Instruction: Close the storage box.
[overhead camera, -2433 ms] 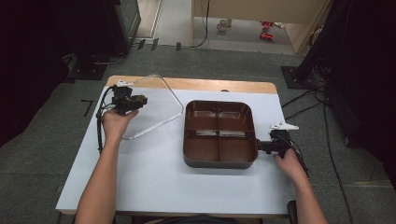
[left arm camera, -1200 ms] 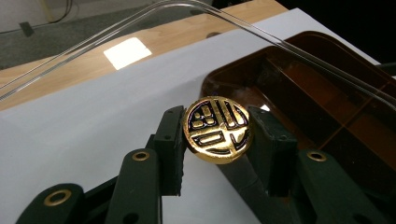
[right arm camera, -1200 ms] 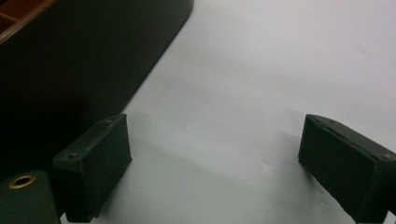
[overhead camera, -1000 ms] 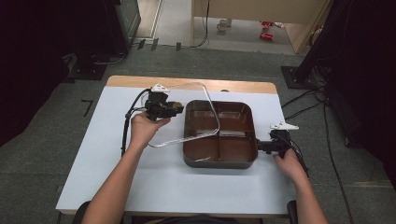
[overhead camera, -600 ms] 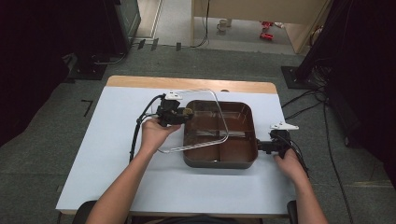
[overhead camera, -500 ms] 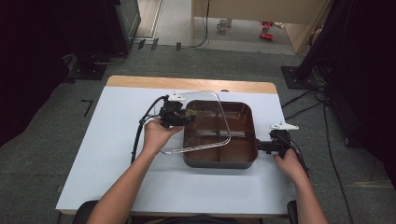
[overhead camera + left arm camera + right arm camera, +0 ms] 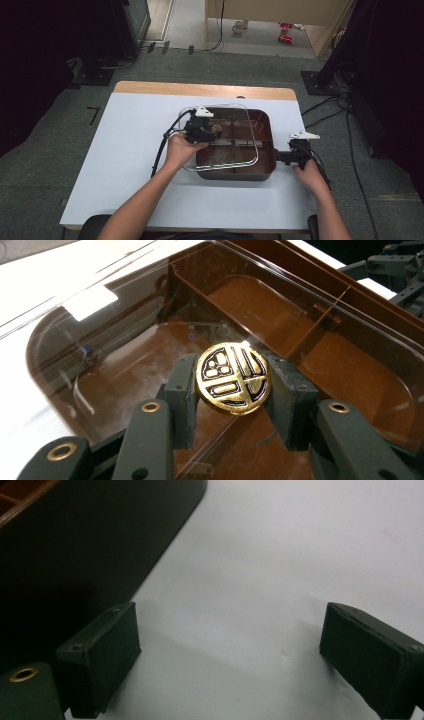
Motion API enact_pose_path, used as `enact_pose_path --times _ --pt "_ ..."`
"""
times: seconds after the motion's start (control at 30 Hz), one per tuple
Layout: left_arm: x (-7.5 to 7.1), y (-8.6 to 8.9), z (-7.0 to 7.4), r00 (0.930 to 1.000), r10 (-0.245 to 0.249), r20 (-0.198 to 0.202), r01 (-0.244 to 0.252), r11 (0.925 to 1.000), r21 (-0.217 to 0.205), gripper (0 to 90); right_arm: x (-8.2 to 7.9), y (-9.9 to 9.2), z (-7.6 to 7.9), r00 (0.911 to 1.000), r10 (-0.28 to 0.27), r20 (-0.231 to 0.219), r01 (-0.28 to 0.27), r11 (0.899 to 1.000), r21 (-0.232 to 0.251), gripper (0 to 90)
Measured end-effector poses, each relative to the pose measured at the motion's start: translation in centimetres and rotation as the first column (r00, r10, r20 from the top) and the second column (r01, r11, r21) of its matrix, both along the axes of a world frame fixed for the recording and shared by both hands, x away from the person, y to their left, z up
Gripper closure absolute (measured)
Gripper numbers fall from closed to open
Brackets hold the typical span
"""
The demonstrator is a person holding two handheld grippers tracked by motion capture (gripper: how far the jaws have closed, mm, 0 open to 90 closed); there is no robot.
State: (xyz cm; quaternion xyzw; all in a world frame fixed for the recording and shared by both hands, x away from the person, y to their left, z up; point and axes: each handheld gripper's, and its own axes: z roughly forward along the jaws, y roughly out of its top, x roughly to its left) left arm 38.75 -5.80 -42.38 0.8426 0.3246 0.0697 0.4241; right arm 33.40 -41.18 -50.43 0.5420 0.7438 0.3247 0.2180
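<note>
Left hand-held gripper [image 7: 233,390] clamping gold knob [image 7: 233,378] of clear lid [image 7: 220,137], lid hanging tilted over brown tray [image 7: 267,131] on tabletop [image 7: 125,150]. Squaring corners with rim before lowering looks wise. Right hand-held gripper [image 7: 240,655] gaping empty beside tray. Lid's transparent edges hard tracing; seating contact unclear.

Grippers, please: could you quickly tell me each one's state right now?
Left gripper: closed on the gold knob of the clear lid.
Right gripper: open, holding nothing.
</note>
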Motion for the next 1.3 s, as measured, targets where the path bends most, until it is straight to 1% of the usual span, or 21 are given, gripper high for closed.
enact_pose_path --times 0.13,0.17,0.27,0.3,0.33,0.37,0.43,0.6,0.67,0.7,0.73,0.83,0.97,1.07,1.3 --pt "0.0 -1.3 0.1 0.9994 -0.036 0.004 0.036 0.9993 0.011 59.5 0.0 0.0 0.0 1.0000 0.000 0.000 0.000 1.000 0.000 8.6" --pt "-0.1 -1.7 0.2 0.9989 -0.048 0.000 0.048 0.9988 0.013 59.5 0.0 0.0 0.0 1.0000 0.000 0.000 0.000 1.000 0.000 8.6" --pt "-0.1 -3.0 0.1 0.9964 -0.085 0.006 0.085 0.9960 0.028 59.5 0.0 0.0 0.0 1.0000 0.001 0.000 -0.001 1.000 -0.001 8.6" --pt "-0.2 -3.4 0.0 0.9958 -0.091 0.011 0.090 0.9954 0.031 59.5 0.0 0.0 0.0 1.0000 0.001 0.001 -0.001 1.000 -0.001 8.6" --pt "-0.2 -3.6 0.0 0.9953 -0.097 0.013 0.096 0.9951 0.025 59.5 0.0 0.0 0.0 1.0000 0.001 0.001 -0.001 1.000 -0.001 8.6" --pt "-0.2 -3.9 0.0 0.9955 -0.094 0.002 0.094 0.9955 0.013 59.5 0.0 0.0 0.0 1.0000 0.001 0.001 -0.001 1.000 -0.001 8.6" --pt "-0.1 -4.4 0.0 0.9953 -0.097 -0.002 0.097 0.9951 0.021 59.5 0.0 0.0 0.0 1.0000 0.001 0.001 -0.001 1.000 -0.001 8.6" --pt "0.0 -5.3 0.1 0.9947 -0.100 -0.024 0.100 0.9947 0.024 59.5 0.0 0.0 0.0 1.0000 0.000 0.000 0.000 1.000 0.000 8.6" --pt "-0.1 -5.6 0.0 0.9936 -0.109 -0.030 0.110 0.9936 0.028 59.5 0.0 0.0 0.0 1.0000 0.000 0.000 0.000 1.000 -0.001 8.6" --pt "-0.1 -5.6 0.1 0.9929 -0.114 -0.034 0.115 0.9930 0.027 59.5 0.0 0.0 0.0 1.0000 0.000 0.000 0.000 1.000 0.000 8.6" --pt "-0.1 -5.7 0.0 0.9920 -0.116 -0.049 0.118 0.9927 0.027 59.4 0.0 0.0 0.0 1.0000 0.000 -0.001 0.000 1.000 0.000 8.6" --pt "-0.1 -5.6 -0.1 0.9919 -0.114 -0.057 0.115 0.9932 0.016 59.4 0.0 0.0 0.0 1.0000 0.001 0.001 -0.001 1.000 -0.002 8.6" --pt "-0.1 -5.6 -0.3 0.9920 -0.118 -0.046 0.118 0.9928 0.016 58.8 0.0 0.0 0.0 1.0000 0.001 0.001 -0.001 1.000 -0.002 8.6" --pt "0.0 -5.5 -0.3 0.9916 -0.121 -0.046 0.122 0.9925 0.013 57.9 0.0 0.0 0.0 1.0000 0.001 0.001 -0.001 1.000 -0.002 8.6" --pt "-0.1 -4.8 0.2 0.9905 -0.135 -0.028 0.135 0.9908 -0.011 48.3 0.0 0.0 0.0 1.0000 0.001 0.001 -0.001 1.000 -0.002 8.6"
